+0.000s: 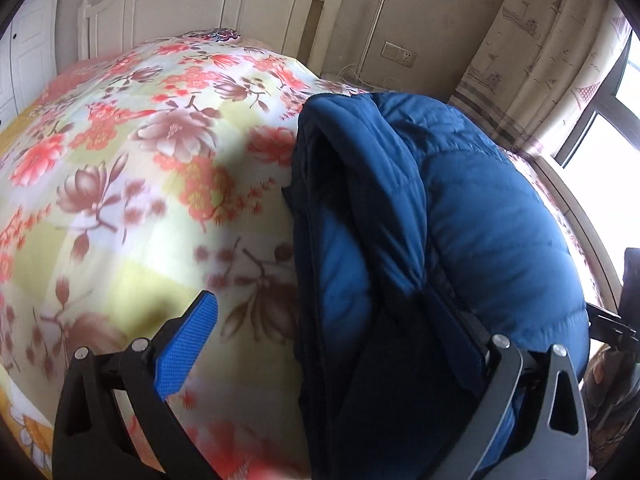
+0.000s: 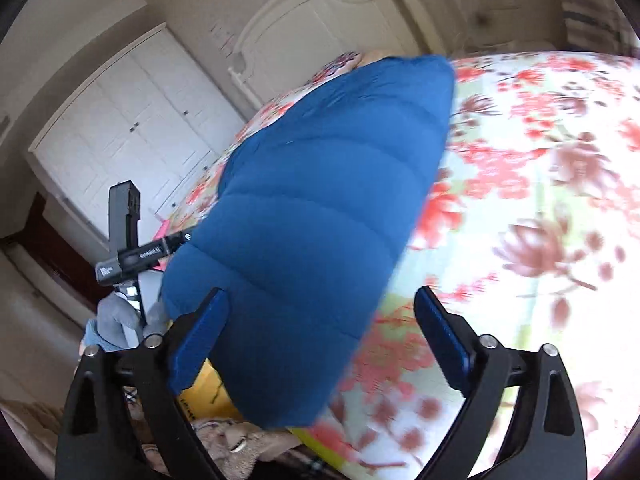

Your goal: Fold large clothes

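Observation:
A blue quilted down jacket (image 1: pixel 480 208) lies folded lengthwise on the floral bedsheet (image 1: pixel 120 160), its dark lining (image 1: pixel 360 360) facing up along the left side. My left gripper (image 1: pixel 320 320) stands open. Its left pad (image 1: pixel 188 344) is over bare sheet, clear of the jacket, and its right finger is hidden under the lining. In the right wrist view the jacket (image 2: pixel 312 220) runs away from me between the fingers of my right gripper (image 2: pixel 322 296), which is open. The left pad (image 2: pixel 200 344) sits at the jacket's edge and the right pad (image 2: pixel 444 344) is apart from it.
A white headboard (image 1: pixel 200 4) closes the far end of the bed. A patterned curtain (image 1: pixel 540 60) and a window (image 1: pixel 608 140) stand to the right, and a white wardrobe (image 2: pixel 120 120) beyond the bed. The other gripper's black body (image 2: pixel 132 248) shows by the jacket, held in a grey-gloved hand (image 2: pixel 116 316).

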Demonstrator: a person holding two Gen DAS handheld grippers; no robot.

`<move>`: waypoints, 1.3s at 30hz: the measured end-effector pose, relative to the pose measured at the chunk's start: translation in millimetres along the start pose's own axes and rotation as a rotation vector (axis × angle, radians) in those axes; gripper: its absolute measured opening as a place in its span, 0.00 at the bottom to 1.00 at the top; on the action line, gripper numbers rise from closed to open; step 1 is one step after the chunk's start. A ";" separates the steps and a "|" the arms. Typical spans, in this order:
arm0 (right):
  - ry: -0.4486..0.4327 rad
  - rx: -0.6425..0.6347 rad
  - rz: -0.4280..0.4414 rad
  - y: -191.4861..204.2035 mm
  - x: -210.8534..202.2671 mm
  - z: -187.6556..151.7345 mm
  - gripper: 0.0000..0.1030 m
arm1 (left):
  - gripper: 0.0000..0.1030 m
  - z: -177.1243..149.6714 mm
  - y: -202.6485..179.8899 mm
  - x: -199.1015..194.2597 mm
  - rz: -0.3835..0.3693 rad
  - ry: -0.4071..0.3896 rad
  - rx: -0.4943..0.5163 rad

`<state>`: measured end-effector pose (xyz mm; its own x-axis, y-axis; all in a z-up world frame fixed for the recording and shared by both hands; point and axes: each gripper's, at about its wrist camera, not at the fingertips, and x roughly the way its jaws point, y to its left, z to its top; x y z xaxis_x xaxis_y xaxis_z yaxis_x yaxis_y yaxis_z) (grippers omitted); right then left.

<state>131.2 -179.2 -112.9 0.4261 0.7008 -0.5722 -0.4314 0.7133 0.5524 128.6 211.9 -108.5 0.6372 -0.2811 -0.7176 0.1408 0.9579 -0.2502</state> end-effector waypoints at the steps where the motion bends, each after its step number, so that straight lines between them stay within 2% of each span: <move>1: 0.015 -0.012 0.006 3.3 6.2 2.9 0.91 | 0.98 -2.6 -0.4 -1.8 -0.001 -0.006 -0.002; 2: 0.024 -0.026 0.003 8.5 12.8 4.5 0.95 | 0.98 -4.2 -0.6 -1.6 -0.001 -0.014 -0.003; 5: 0.027 -0.052 -0.035 12.0 26.2 8.3 0.96 | 0.98 -5.0 0.4 3.5 -0.011 -0.022 -0.011; 13: 0.040 -0.040 -0.012 15.7 34.1 13.8 0.96 | 0.98 -6.3 1.9 10.2 -0.034 -0.047 -0.024; 19: 0.052 0.035 0.022 0.4 27.3 8.8 0.96 | 0.98 -6.1 5.4 12.7 -0.052 -0.048 -0.036; 22: 0.052 0.064 0.043 -1.9 32.0 7.8 0.96 | 0.98 -6.2 9.9 16.6 -0.082 -0.037 -0.058; 26: 0.037 0.037 0.043 2.3 35.6 8.6 0.96 | 0.98 -4.7 19.0 26.3 -0.167 -0.001 -0.109; 27: 0.022 0.011 0.036 6.3 33.9 7.3 0.89 | 0.81 -4.3 17.6 26.6 -0.174 0.002 -0.100; 28: 0.000 -0.027 0.017 12.0 30.1 4.9 0.81 | 0.62 -3.3 13.4 22.9 -0.259 -0.002 -0.096; 30: -0.048 -0.109 -0.034 24.2 22.7 1.7 0.73 | 0.48 -1.8 1.0 15.7 -0.220 -0.023 -0.070; 32: -0.090 -0.174 -0.081 33.7 17.7 0.2 0.66 | 0.40 1.3 -17.1 9.0 -0.147 -0.056 -0.025; 36: -0.170 -0.279 -0.157 44.4 1.7 5.7 0.61 | 0.33 10.5 -28.7 7.0 -0.158 -0.095 -0.047; 39: -0.220 -0.320 -0.202 37.5 -17.1 19.1 0.59 | 0.30 31.8 -57.5 12.0 -0.184 -0.148 -0.022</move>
<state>122.9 -164.3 -70.8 0.6715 0.5579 -0.4877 -0.5317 0.8211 0.2073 152.2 155.3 -82.1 0.7067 -0.4375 -0.5561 0.2493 0.8895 -0.3829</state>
